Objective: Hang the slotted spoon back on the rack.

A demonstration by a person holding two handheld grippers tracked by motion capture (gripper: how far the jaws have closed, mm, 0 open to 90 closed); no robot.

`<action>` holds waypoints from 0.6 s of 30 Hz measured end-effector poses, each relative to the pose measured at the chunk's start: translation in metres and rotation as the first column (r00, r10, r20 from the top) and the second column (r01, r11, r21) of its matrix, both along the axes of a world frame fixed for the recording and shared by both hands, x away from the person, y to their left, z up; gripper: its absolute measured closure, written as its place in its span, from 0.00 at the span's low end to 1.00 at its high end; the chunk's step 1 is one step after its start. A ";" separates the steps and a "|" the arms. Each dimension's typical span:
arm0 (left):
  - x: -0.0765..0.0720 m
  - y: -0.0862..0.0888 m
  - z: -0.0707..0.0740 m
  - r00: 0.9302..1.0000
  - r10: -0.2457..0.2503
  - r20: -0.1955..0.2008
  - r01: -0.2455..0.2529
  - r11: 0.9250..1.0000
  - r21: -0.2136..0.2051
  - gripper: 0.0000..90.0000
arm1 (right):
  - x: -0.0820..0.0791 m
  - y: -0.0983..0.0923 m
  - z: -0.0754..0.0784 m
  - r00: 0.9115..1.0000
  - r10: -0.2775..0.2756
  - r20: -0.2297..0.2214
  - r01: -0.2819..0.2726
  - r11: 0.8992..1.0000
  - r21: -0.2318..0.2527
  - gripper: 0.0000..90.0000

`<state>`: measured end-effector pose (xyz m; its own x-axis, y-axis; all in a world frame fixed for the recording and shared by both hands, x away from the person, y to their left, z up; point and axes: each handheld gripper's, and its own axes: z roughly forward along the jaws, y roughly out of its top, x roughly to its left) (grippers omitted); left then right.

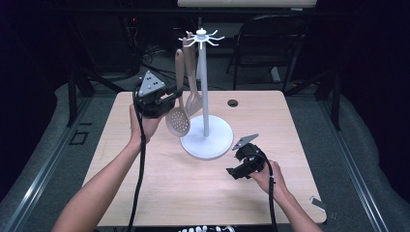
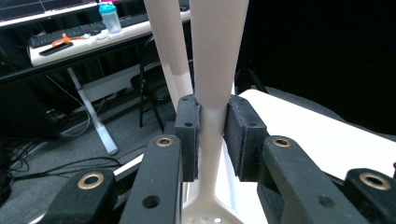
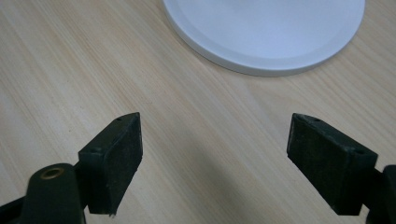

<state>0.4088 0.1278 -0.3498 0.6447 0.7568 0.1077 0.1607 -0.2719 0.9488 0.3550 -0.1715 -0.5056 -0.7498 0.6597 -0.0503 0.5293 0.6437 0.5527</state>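
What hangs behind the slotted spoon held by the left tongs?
Behind the slotted spoon, a spatula hangs from the white rack. The left tongs and the spoon cover part of the spatula's blade.

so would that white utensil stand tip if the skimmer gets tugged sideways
Probably not easily: the stand has a broad round base flat on the table. But its pole is tall and thin, so a hard pull by the left gripper on the skimmer might rock it.

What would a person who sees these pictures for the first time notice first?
The eye goes first to the white utensil stand in the middle of the table, with a spatula hanging from its top hooks. Beside it, the left gripper is shut on the handle of a beige slotted spoon; its pads press the handle from both sides. Nearer the person, the right gripper rests open above bare wood.
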 end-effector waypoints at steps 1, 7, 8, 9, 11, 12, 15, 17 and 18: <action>0.002 0.000 0.000 1.000 0.000 -0.005 0.000 1.000 -0.002 0.84 | 0.000 0.000 0.000 1.000 0.001 0.000 -0.001 1.000 -0.007 0.20; 0.015 -0.003 0.004 0.999 -0.001 -0.044 0.000 1.000 -0.028 0.84 | 0.000 0.000 0.000 1.000 0.001 0.002 -0.001 1.000 0.000 0.20; 0.016 -0.003 0.005 0.999 0.000 -0.046 -0.001 0.999 -0.032 0.84 | 0.000 0.000 -0.001 1.000 0.001 0.001 -0.001 1.000 0.009 0.20; 0.018 -0.003 0.005 0.999 -0.002 -0.052 0.000 0.999 -0.032 0.84 | 0.000 0.000 -0.001 1.000 0.001 0.003 -0.001 1.000 0.000 0.20; 0.020 -0.004 0.006 0.998 -0.005 -0.057 0.003 0.999 -0.033 0.84 | 0.000 -0.001 -0.001 1.000 0.000 0.003 0.000 1.000 -0.003 0.20; 0.021 -0.005 0.006 0.998 -0.005 -0.059 0.003 1.000 -0.031 0.84 | 0.000 -0.001 -0.001 1.000 0.000 0.004 0.000 1.000 -0.002 0.20; 0.023 -0.006 0.007 0.998 -0.013 -0.060 0.011 1.000 -0.029 0.84 | 0.000 -0.001 -0.001 1.000 -0.002 0.001 0.002 1.000 -0.003 0.20; 0.023 -0.007 0.007 0.998 -0.022 -0.063 0.021 0.999 -0.029 0.84 | 0.000 -0.001 -0.001 1.000 0.000 -0.001 0.000 1.000 -0.005 0.20; 0.024 -0.008 0.008 0.998 -0.026 -0.065 0.024 0.999 -0.025 0.84 | 0.000 -0.001 0.000 1.000 0.000 -0.002 0.000 1.000 -0.005 0.20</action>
